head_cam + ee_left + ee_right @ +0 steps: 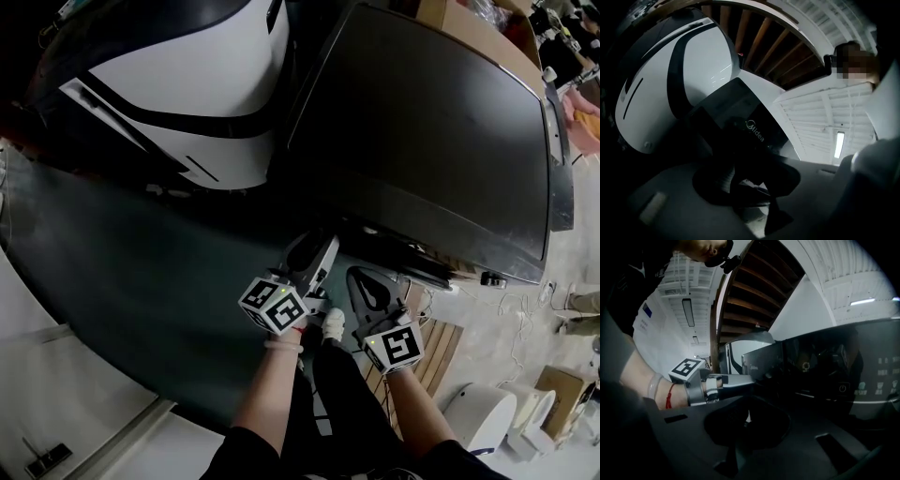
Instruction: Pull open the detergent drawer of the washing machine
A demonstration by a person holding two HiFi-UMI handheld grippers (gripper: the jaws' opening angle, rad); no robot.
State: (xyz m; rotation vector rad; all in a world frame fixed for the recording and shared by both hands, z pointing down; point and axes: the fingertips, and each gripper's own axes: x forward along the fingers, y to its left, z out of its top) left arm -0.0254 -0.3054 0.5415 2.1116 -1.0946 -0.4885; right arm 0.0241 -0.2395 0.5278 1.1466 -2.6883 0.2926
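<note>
The black washing machine fills the upper right of the head view, its front edge facing me. My left gripper reaches level to the left end of that front. In the left gripper view its jaws are dark shapes before a black panel printed Midea, with nothing seen between them. I cannot make out the drawer's outline. The right gripper view shows the left gripper from the side, tips at the panel's corner. My right gripper hangs just to the right, short of the control panel; its jaws are in shadow.
A white and black machine stands to the left of the washer. A dark grey surface spreads at the left. Wooden stairs rise overhead. Wooden slats and white objects lie on the floor at the right.
</note>
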